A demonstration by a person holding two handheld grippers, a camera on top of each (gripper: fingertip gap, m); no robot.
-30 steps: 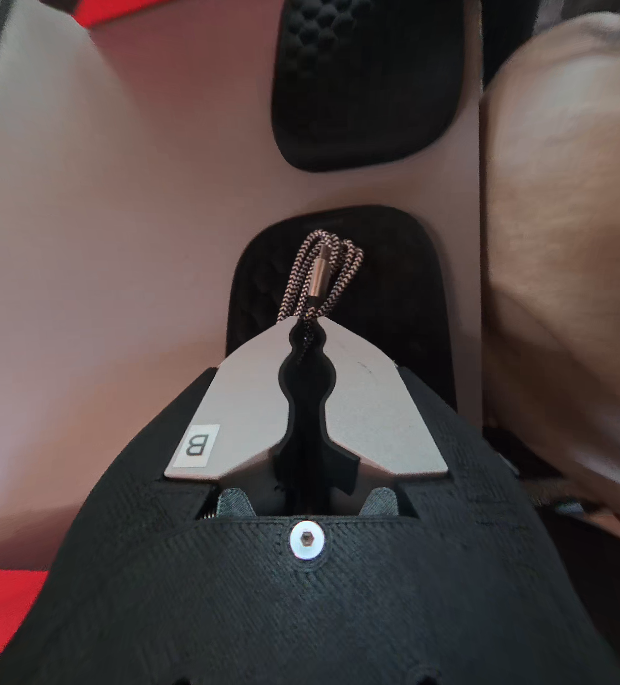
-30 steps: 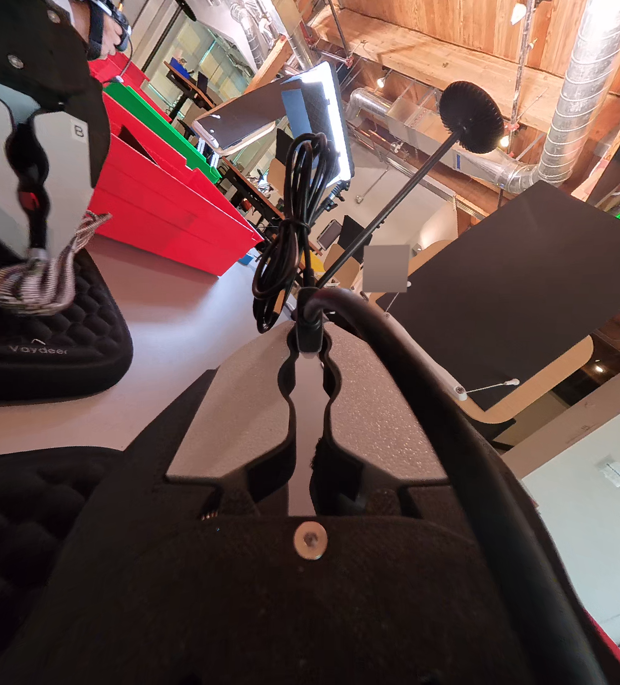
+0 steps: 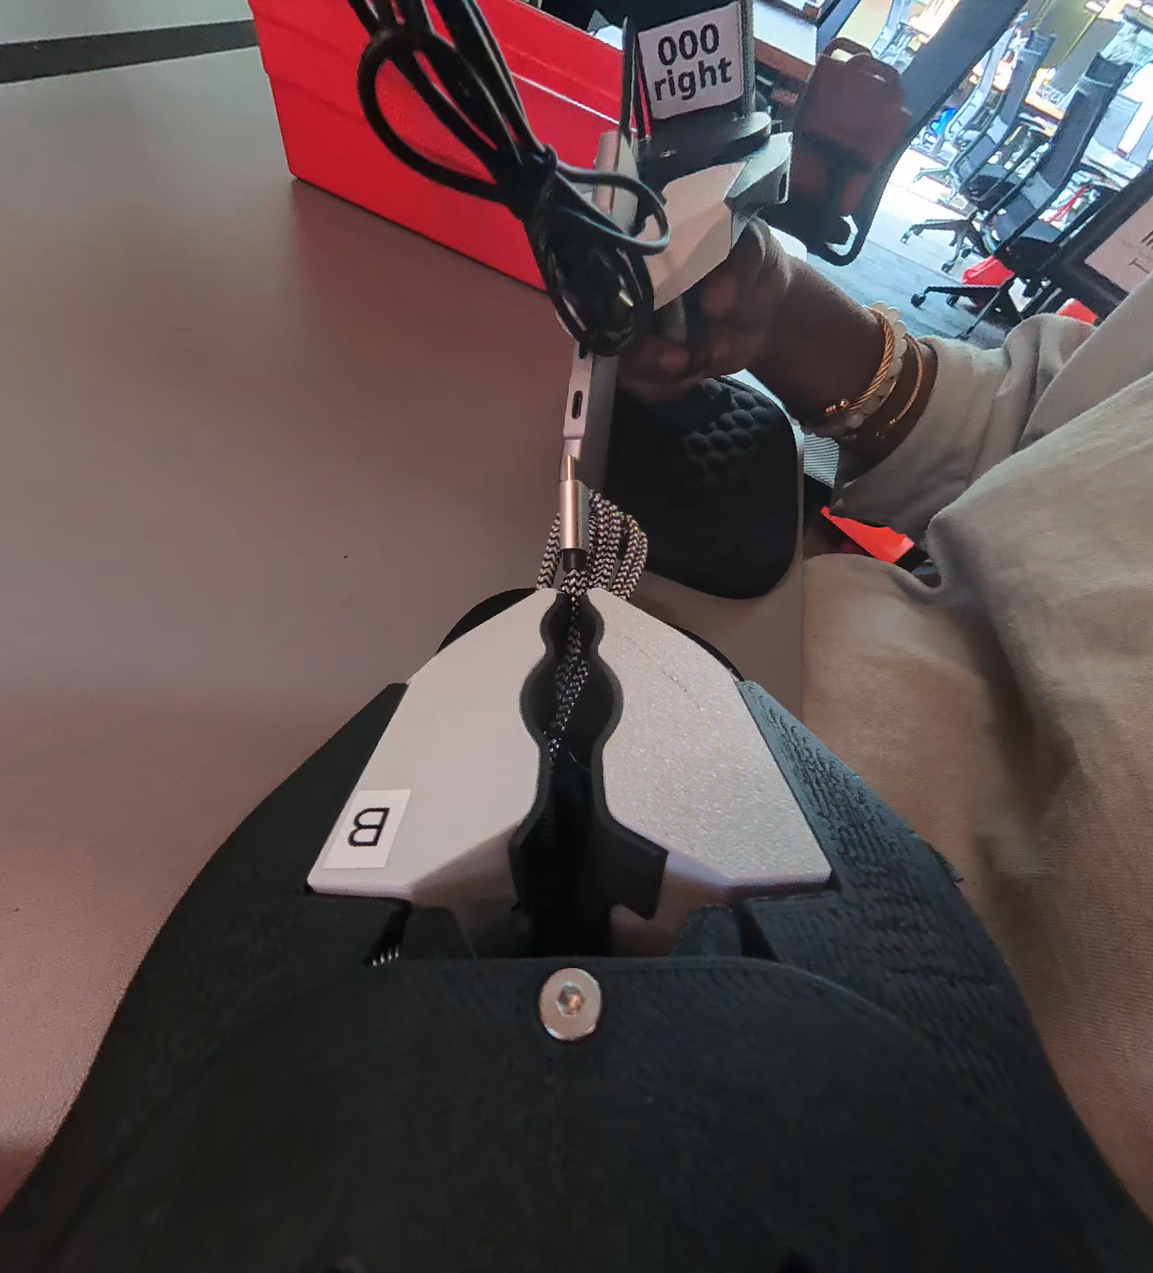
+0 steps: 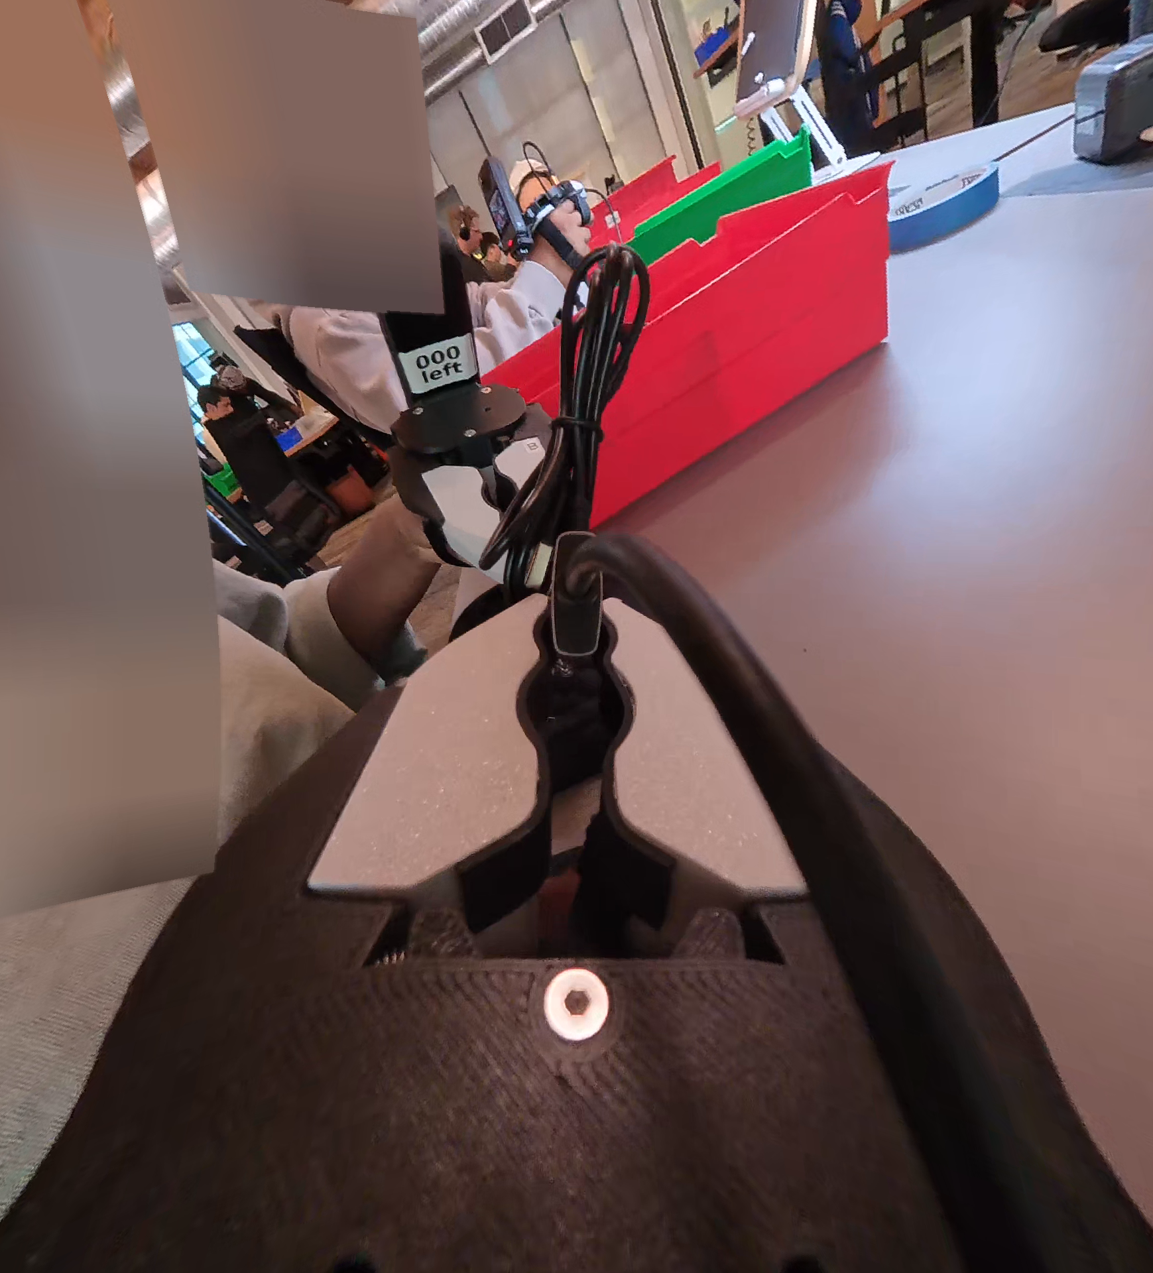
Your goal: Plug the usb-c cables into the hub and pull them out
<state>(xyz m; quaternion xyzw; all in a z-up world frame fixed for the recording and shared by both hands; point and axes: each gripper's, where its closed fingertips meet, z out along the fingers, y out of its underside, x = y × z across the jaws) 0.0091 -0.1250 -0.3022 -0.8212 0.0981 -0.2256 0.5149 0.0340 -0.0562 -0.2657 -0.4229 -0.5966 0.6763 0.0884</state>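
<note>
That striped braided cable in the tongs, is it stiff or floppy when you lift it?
Probably floppy: the braided cable hangs in loose loops behind its metal plug. The plug itself looks rigid, standing straight out of the left tongs toward the hub. Likely light, since a pinch at the tips holds it.

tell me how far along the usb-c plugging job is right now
Done: both pickups. The left tongs pinch the braided cable; the right tongs hold the grey hub, a bundled black cable hanging off it. In hand: the braided cable's metal plug sits at the hub's edge, not visibly seated. Left: insertion, then pulling out.
</note>
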